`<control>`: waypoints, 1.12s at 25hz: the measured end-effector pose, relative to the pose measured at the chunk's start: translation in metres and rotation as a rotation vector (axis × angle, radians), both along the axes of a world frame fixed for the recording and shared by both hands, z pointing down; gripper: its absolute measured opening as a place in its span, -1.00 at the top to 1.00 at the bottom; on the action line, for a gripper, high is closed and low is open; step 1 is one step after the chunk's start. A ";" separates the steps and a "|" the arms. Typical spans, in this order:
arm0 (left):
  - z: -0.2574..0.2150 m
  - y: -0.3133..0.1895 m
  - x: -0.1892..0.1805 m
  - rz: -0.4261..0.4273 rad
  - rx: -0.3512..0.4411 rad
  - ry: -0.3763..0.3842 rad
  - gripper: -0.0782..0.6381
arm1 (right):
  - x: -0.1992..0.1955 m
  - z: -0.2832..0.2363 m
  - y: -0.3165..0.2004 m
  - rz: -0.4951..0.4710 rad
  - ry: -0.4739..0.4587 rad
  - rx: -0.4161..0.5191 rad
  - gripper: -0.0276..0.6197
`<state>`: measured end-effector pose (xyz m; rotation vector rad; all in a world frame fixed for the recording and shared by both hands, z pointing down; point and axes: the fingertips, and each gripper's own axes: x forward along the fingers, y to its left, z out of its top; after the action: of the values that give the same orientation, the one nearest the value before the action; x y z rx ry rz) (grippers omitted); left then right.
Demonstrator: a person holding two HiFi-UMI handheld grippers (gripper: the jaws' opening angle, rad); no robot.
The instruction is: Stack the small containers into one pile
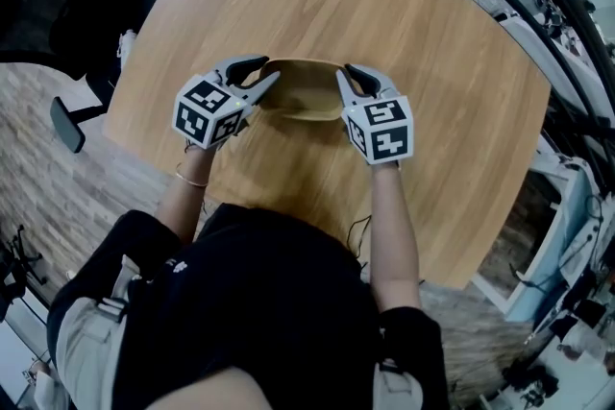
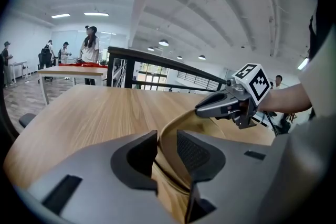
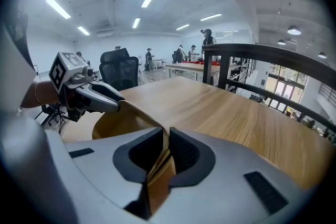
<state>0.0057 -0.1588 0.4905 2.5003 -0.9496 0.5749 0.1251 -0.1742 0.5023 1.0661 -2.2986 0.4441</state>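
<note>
At the middle of the wooden table (image 1: 432,110), the right gripper (image 1: 348,82) pinches the tan container's (image 1: 303,91) right rim, jaws narrow. The left gripper (image 1: 264,77) straddles the left rim, jaws wide. It should probably clamp firmly before any lift, with both sides kept level.

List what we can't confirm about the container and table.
One container or nested ones: too small in head view; gripper views show only rim and inner wall.
Its base, on the table or lifted: hidden by its own wall, every view.
Its ends: head view, covered by left gripper and right gripper.
Table's near edge: head view, behind the person.
</note>
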 end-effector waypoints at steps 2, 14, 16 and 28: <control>0.002 -0.002 -0.002 -0.001 0.002 -0.008 0.47 | -0.001 0.002 -0.001 -0.013 0.014 -0.003 0.78; 0.006 -0.003 -0.001 -0.001 -0.004 -0.019 0.48 | -0.003 0.004 -0.001 -0.041 0.060 -0.014 0.79; 0.007 -0.004 -0.001 -0.002 -0.005 -0.020 0.48 | -0.003 0.004 -0.001 -0.043 0.062 -0.015 0.79; 0.017 -0.008 0.001 0.002 -0.012 -0.035 0.48 | -0.007 0.011 -0.002 -0.112 0.127 -0.045 0.80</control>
<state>0.0068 -0.1668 0.5070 2.4886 -0.9536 0.6257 0.1185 -0.1762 0.5134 0.9119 -2.2118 0.3713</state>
